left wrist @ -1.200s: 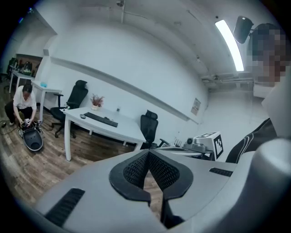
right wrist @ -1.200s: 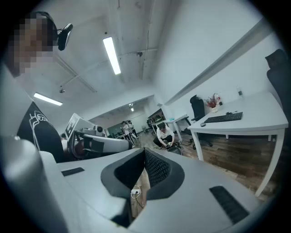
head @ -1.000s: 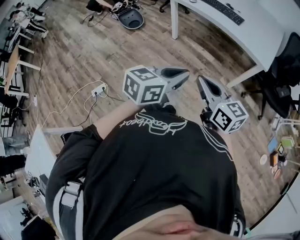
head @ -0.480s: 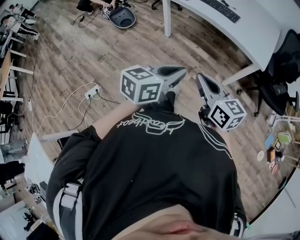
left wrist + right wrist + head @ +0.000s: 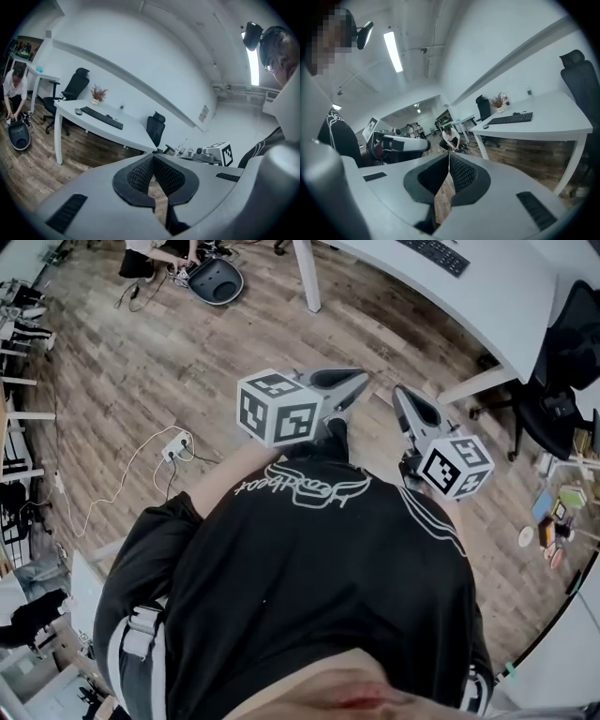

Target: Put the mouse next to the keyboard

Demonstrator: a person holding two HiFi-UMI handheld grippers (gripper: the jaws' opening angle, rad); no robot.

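Mouse (image 5: 78, 111) on white desk (image 5: 133, 133), just beside the near end of the keyboard (image 5: 101, 117); potted plant (image 5: 97, 93) behind them. Both lie well apart from the grippers. Left gripper (image 5: 153, 156): jaws together, nothing between. Right gripper (image 5: 449, 155): closed too, empty, above wooden floor (image 5: 141, 362).

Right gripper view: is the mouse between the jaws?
No, the right gripper is shut on nothing; the mouse lies on the white desk by the keyboard.

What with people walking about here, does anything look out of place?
A power strip lies loose on the wooden floor, its white cable trailing across the open walkway: a likely trip hazard.
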